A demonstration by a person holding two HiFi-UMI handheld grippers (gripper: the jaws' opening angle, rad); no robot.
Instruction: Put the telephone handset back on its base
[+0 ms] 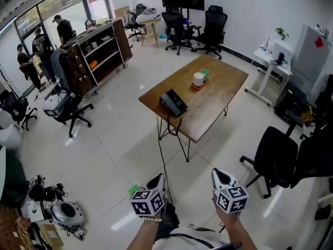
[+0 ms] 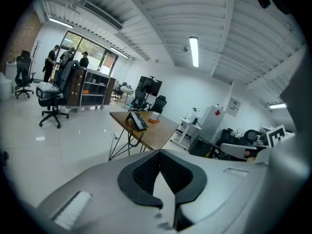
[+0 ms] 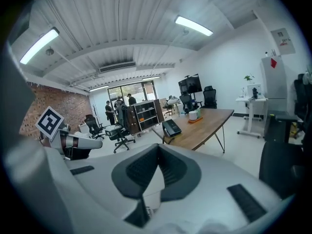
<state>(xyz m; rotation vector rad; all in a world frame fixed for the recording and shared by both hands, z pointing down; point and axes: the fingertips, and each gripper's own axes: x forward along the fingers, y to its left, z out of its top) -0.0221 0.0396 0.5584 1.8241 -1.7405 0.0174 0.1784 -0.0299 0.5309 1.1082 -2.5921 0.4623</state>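
Both grippers are held low and close to the person's body over the glossy white floor (image 1: 119,155). Left gripper (image 1: 157,179): jaws fully clenched, dark ribbed pads (image 2: 146,172) meeting at the tips, nothing between them, touching nothing. Right gripper (image 1: 218,174): same condition in its own view, pads (image 3: 141,169) pressed together at the tips, empty, in contact with nothing. The two grippers sit side by side, apart from each other, both pointing toward the table. To the right of the grippers stands a black office chair (image 1: 274,158). Well ahead of both grippers stands a wooden table (image 1: 218,95) on thin black metal legs. The black telephone (image 1: 173,102) sits on the table's near left corner, well apart from either gripper; at this range the handset cannot be told apart from the base. Farther along the tabletop, a white cylindrical container (image 1: 199,79) stands upright on an orange mat (image 1: 198,86). Beyond the table to the left is a dark shelving cart (image 1: 99,53), with several people (image 1: 64,29) standing near the windows behind it.
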